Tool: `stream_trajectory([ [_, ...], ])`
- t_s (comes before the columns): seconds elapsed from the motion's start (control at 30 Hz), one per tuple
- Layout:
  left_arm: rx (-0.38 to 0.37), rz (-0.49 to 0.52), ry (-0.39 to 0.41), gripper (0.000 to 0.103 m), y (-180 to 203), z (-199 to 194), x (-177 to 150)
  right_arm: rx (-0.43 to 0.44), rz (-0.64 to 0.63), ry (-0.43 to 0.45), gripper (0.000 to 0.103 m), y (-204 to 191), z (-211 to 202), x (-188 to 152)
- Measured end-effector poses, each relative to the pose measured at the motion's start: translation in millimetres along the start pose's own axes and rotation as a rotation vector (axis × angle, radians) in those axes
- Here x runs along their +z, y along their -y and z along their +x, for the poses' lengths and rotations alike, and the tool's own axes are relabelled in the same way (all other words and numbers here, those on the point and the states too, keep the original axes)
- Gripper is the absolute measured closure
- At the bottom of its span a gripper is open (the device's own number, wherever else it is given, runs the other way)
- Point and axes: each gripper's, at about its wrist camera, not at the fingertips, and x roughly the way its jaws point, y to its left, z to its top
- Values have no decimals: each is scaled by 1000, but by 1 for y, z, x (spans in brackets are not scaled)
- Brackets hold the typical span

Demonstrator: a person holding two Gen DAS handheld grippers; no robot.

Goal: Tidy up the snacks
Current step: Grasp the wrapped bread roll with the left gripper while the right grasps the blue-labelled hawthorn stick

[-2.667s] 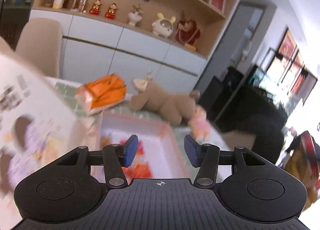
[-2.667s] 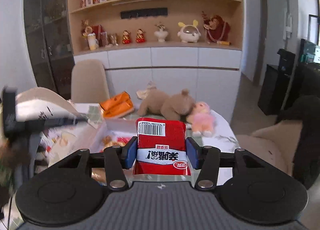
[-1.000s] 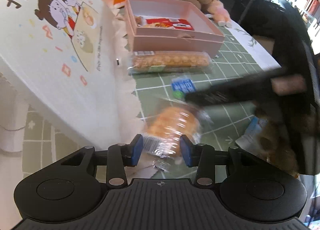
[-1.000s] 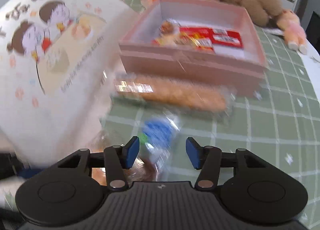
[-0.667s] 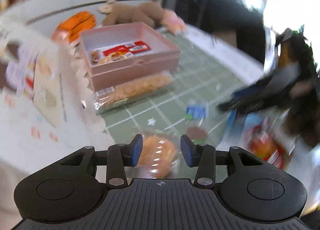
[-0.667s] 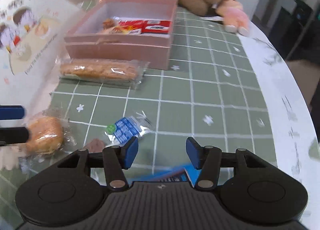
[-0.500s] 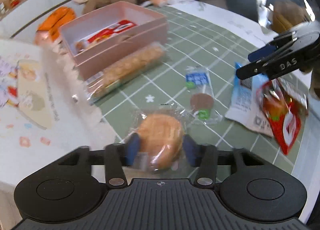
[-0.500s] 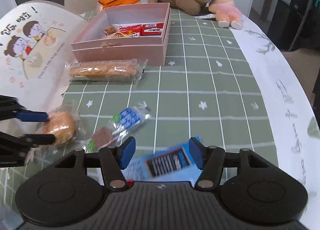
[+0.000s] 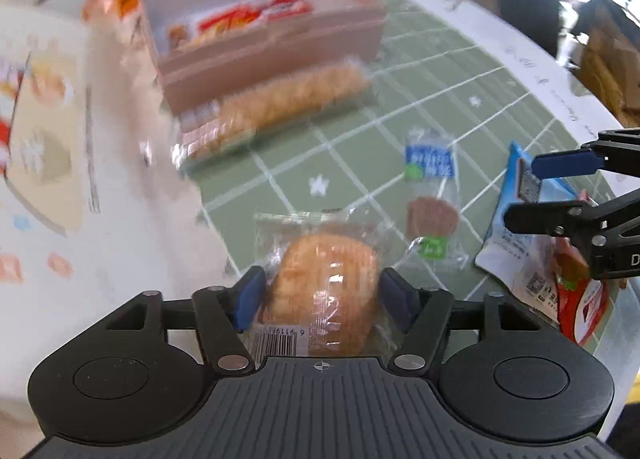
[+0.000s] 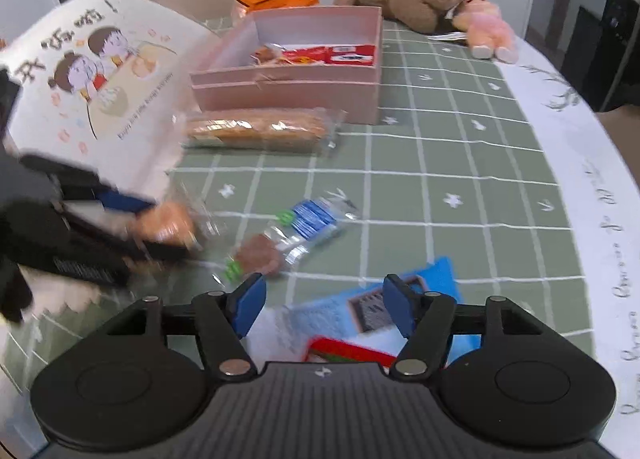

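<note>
The wrapped round bun [image 9: 326, 291] sits right between my left gripper [image 9: 322, 295]'s two blue pads, low on the green checked tablecloth [image 10: 460, 163] at its near edge, next to the big white cartoon-printed sheet [image 10: 92, 95]. The pads stand apart on either side of the bun; the left one looks to be at the wrapper's edge, but I cannot tell if either is pressing yet. I judge this bun light and soft, with a loose, slick clear wrapper that will crinkle and slide, so I would take it across the middle of the bread itself, not by the film's flaps, and close gently enough not to crush it. Just beside it to the right lies the small chocolate biscuit packet [image 9: 430, 195], flat and thin, likely brittle. Beyond that, my right gripper [image 10: 324, 309] hangs over the blue snack bag [image 10: 360, 311] and the red packet [image 10: 352, 351] touching it, fingers spread wide with nothing between them; both bags look limp and slippery, best pinched at an edge or seam. Farther back, the long biscuit pack [image 10: 260, 129] lies just in front of the pink box [image 10: 288, 93], which already holds a few red-wrapped snacks and looks like the destination.
</note>
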Motion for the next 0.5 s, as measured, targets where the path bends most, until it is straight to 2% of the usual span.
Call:
stream_trajectory([
  [0.17, 21, -141, -21, 36, 11, -13, -18, 11, 31, -31, 37, -6, 35, 20],
  [0.27, 37, -209, -12, 36, 20, -18, -33, 12, -15, -59, 36, -15, 52, 21],
  [0.37, 41, -261, -3, 36, 24, -20, -39, 31, -53, -61, 35, -18, 50, 18],
  [0.47, 32, -292, 3, 36, 21, -21, -39, 50, -76, -63, 53, -19, 45, 18],
  [0.5, 30, -294, 4, 36, 20, -21, -39, 57, -80, -65, 64, -19, 44, 19],
])
